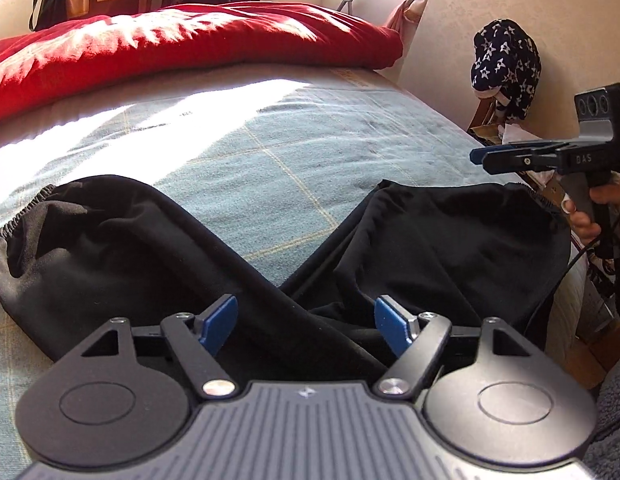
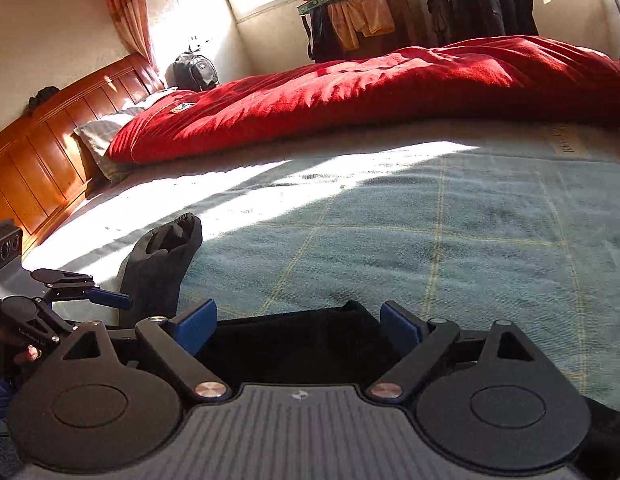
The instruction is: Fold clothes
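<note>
Black trousers (image 1: 109, 248) lie on the blue-green checked blanket (image 1: 289, 152), their two legs spread in a V with elastic cuffs pointing away. My left gripper (image 1: 305, 312) is open just above the point where the legs meet, with no cloth pinched between its blue pads. In the right wrist view my right gripper (image 2: 297, 314) is open over black cloth (image 2: 293, 340), and one trouser leg (image 2: 161, 264) reaches up at the left. The left gripper (image 2: 117, 300) shows at that view's left edge. In the left wrist view the right gripper (image 1: 480, 156) hangs side-on above the right leg, held by a hand.
A red quilt (image 1: 189, 48) lies along the far side of the bed. The wooden headboard (image 2: 41, 152) stands at the left, with a backpack (image 2: 193, 72) behind it. A star-patterned cloth (image 1: 504, 60) hangs beyond the bed's right edge. Clothes hang near the window.
</note>
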{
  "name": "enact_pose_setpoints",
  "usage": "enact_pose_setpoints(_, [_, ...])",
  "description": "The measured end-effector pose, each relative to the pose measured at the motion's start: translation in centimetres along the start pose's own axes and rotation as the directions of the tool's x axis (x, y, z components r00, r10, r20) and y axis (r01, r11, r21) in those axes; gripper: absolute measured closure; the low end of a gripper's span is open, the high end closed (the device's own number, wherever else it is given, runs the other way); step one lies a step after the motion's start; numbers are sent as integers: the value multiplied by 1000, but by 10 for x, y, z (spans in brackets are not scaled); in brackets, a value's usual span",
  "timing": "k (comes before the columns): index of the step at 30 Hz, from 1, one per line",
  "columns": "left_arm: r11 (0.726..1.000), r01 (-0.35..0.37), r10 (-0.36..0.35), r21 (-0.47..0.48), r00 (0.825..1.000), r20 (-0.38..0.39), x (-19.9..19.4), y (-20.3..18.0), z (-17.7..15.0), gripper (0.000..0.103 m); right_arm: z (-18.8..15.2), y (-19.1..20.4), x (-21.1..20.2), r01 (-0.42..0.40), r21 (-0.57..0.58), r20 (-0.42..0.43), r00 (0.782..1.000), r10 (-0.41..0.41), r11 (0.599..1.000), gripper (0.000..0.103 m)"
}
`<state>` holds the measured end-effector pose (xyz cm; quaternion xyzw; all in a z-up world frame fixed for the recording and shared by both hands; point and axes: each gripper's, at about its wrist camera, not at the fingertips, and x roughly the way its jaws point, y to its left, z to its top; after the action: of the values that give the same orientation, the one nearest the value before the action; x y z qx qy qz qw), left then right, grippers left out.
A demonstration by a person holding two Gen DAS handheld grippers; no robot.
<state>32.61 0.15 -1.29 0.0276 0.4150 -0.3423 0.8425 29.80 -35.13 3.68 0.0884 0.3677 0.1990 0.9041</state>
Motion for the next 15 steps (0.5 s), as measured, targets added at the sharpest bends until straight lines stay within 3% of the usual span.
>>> enact_pose_setpoints(3, [1000, 5, -5, -6, 1000, 0, 1, -11, -5, 26, -29, 0, -6, 75, -21, -83, 994, -76, 997, 10])
enact_pose_setpoints(7, [1000, 3, -3, 3, 1000, 14, 3, -29, -2, 24, -64, 2, 8, 106, -42, -178, 978, -112, 993, 10])
enact_pose_setpoints(9, [1000, 3, -3, 16, 1000, 22, 5, -41, 3, 23, -77, 4, 17, 113, -52, -194, 973, -121, 992, 9])
enact_pose_setpoints(11, [999, 8, -9, 36, 1000, 29, 6, -56, 8, 22, -89, 7, 25, 117, -63, -200, 971, -128, 991, 0])
enact_pose_setpoints(15, [995, 45, -48, 83, 998, 32, 14, -82, 12, 17, -99, 13, 29, 154, -76, -166, 972, -165, 985, 0])
